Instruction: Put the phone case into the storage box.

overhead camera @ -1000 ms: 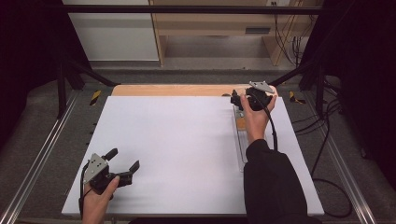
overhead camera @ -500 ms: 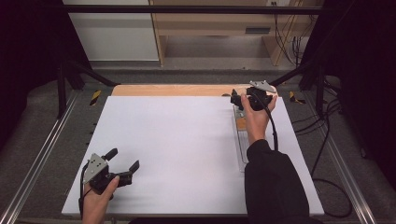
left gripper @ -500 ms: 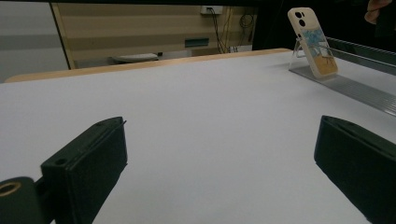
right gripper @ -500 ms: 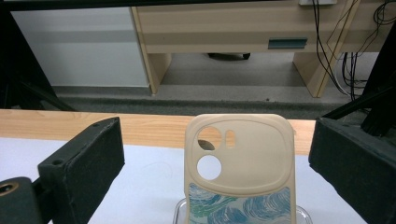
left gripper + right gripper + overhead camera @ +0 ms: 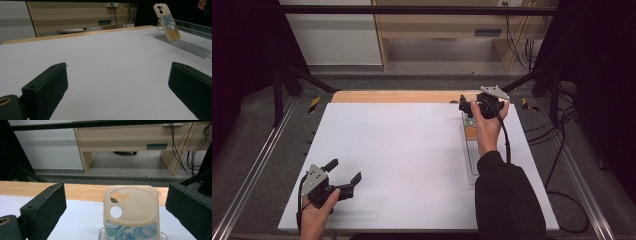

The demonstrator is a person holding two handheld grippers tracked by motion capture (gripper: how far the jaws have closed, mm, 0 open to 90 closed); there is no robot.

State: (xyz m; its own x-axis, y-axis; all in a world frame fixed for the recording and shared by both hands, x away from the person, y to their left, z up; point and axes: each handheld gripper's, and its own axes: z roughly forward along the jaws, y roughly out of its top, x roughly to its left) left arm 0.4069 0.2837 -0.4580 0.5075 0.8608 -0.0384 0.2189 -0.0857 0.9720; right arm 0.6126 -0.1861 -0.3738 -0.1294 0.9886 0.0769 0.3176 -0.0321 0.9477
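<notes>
Jaws of right gripper spread around upright phone case; left gripper spread, empty

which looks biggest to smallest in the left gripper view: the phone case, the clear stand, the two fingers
1. The two fingers, left and right: about alike, and largest because they sit right at the camera.
2. Clear stand, a long strip.
3. Phone case, far off, so its true size may be greater.

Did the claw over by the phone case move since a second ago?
No. The right claw hangs at the same spot by the table's wooden far edge, open on either side of the phone case, not gripping it.
</notes>
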